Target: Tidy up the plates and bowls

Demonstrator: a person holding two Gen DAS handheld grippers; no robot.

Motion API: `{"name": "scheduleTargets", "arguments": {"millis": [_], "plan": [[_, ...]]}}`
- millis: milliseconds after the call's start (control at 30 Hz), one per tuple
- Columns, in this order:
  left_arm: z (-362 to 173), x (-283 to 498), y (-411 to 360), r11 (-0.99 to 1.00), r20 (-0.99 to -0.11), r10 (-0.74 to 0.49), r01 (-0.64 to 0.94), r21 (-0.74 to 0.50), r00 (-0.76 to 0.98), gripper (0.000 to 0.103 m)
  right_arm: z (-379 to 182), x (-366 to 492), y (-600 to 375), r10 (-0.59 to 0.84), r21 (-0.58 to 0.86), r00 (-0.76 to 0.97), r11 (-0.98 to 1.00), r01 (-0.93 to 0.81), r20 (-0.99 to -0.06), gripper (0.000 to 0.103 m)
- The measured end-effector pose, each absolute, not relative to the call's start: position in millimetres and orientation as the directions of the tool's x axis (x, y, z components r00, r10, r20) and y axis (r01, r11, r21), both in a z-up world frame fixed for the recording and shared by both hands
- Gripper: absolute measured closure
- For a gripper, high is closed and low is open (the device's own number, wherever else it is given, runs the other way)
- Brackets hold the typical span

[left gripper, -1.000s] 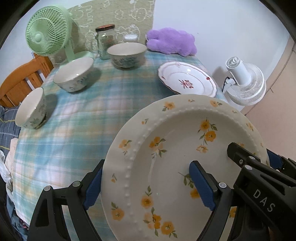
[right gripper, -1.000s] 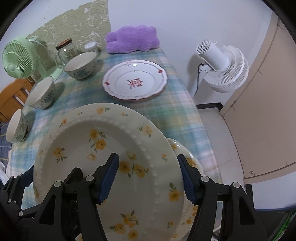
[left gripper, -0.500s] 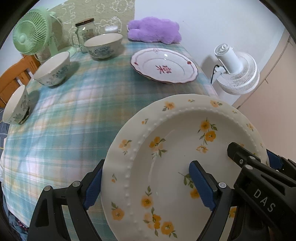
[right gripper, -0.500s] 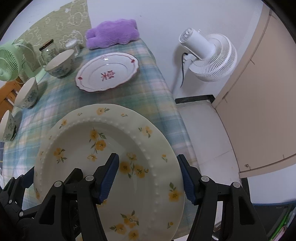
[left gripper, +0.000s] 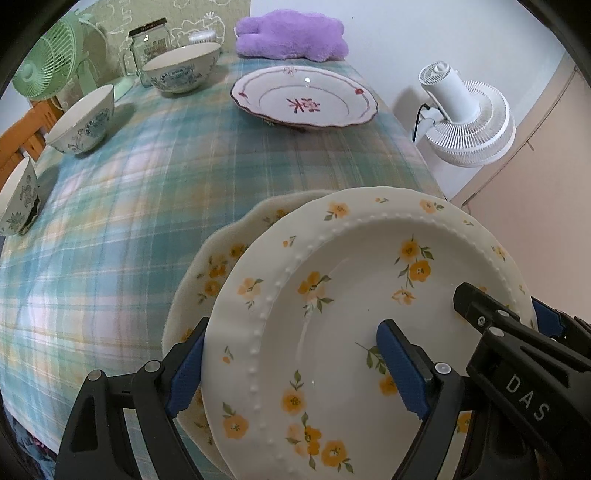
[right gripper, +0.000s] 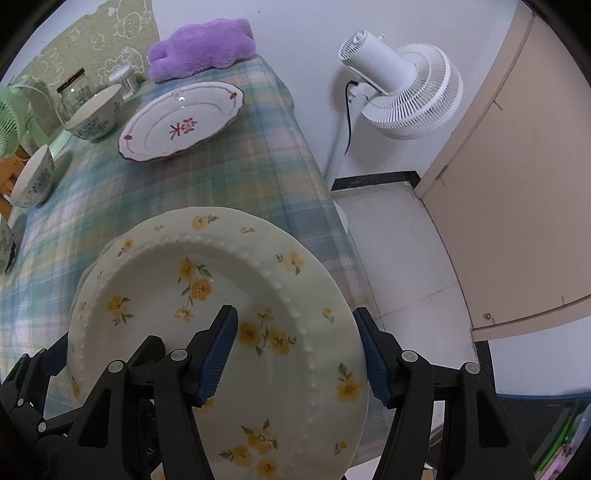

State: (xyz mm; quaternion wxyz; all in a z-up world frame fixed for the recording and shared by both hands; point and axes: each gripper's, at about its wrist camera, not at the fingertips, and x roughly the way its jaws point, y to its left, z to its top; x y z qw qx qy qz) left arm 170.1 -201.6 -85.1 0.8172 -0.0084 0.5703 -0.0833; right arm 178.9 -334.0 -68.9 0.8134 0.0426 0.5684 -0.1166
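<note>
We hold two black grippers angled steeply downward, side by side. Our left gripper [left gripper: 295,369] and right gripper [right gripper: 299,358] each clamp blue pads across opposite rims of one yellow-flowered plate [left gripper: 369,314].

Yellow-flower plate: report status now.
Left gripper and right gripper both clamp the yellow-flower plate. Matching plate lies directly beneath on the tablecloth. Nothing blocking.

We are counting three bowls [left gripper: 183,74] [left gripper: 83,122] [left gripper: 16,199], three plates — two with yellow flowers [left gripper: 369,317] [left gripper: 218,258] and one red-patterned [left gripper: 306,98] — two fans [left gripper: 55,62] [left gripper: 469,122], one glass jar [left gripper: 147,46], and one purple plush toy [left gripper: 291,35].
</note>
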Motion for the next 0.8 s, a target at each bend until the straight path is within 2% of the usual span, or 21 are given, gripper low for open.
{"name": "scheduleTargets", "arguments": {"millis": [567, 800], "plan": [[-98, 170, -209, 0.994, -0.923, -0.076, 0.097, -0.042, 0.377, 0.015, -92, 185, -342, -0.109, -0.04, 0.303, 0.973, 0.226, -0.947, 0.038], [-98, 168, -214, 0.996, -0.918, -0.01, 0.088, 0.028, 0.396, 0.015, -91, 183, -339, -0.113, -0.049, 0.33, 0.979, 0.197, -0.937, 0.038]]}}
